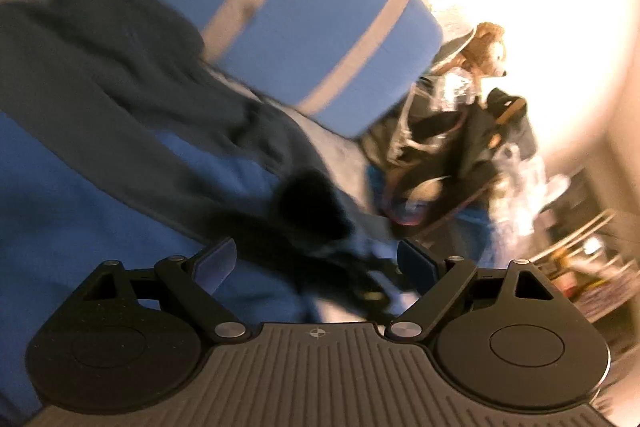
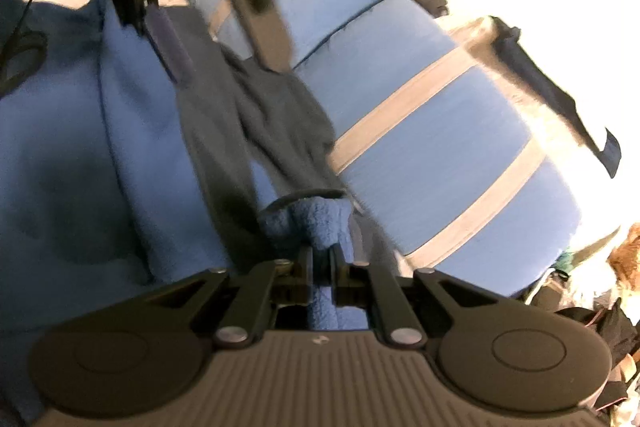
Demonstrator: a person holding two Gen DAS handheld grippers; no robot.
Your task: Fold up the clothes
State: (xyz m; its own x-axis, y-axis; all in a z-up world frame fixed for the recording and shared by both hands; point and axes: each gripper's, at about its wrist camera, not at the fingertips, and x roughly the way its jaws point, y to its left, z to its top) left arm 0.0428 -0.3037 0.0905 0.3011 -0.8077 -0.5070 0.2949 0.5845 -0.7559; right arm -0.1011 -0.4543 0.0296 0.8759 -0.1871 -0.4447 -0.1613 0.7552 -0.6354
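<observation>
My right fingers point(image 2: 306, 259): pressed together on a bunch of the blue fleece garment point(image 2: 316, 219), which comes up between them.
My right gripper point(image 2: 321, 263): low over the bed, with the garment's grey outer side point(image 2: 224, 131) stretching away from it.
My left fingers point(image 1: 218, 259): wide apart, nothing between them.
My left gripper point(image 1: 316, 261): hanging over the dark garment point(image 1: 120, 75); touching or not, I cannot tell.
Bed: blue cover point(image 2: 60, 147) under the garment.
Pillow point(image 2: 440, 131): blue with grey stripes, just beside the garment.
Further right: a plush toy point(image 1: 486, 47) above blurred clutter.
</observation>
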